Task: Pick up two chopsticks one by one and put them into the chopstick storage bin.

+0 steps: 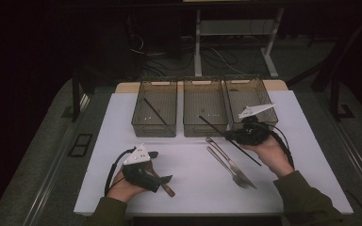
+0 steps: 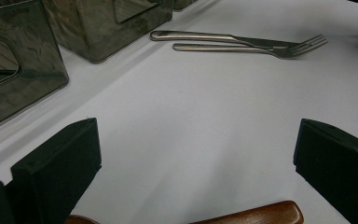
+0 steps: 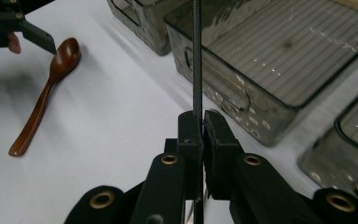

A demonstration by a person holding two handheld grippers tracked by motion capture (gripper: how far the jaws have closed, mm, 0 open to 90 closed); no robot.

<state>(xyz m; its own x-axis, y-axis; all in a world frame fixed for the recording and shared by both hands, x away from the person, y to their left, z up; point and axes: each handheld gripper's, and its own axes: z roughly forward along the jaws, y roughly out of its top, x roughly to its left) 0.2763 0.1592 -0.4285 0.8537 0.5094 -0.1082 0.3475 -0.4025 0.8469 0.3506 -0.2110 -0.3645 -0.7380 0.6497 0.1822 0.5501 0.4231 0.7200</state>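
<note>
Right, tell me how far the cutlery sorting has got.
Done: one black chopstick lies in the left bin. In hand: the right gripper is clamped on a second chopstick in front of the middle bin. Left: the knife and fork on the table, and the wooden spoon under the open left gripper.

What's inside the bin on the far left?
One black chopstick lies slantwise on the floor of the left bin. A few tiny pale specks glint beside it; too small to tell what they are. Its smoky walls dim the view, but no other utensil shows inside.
</note>
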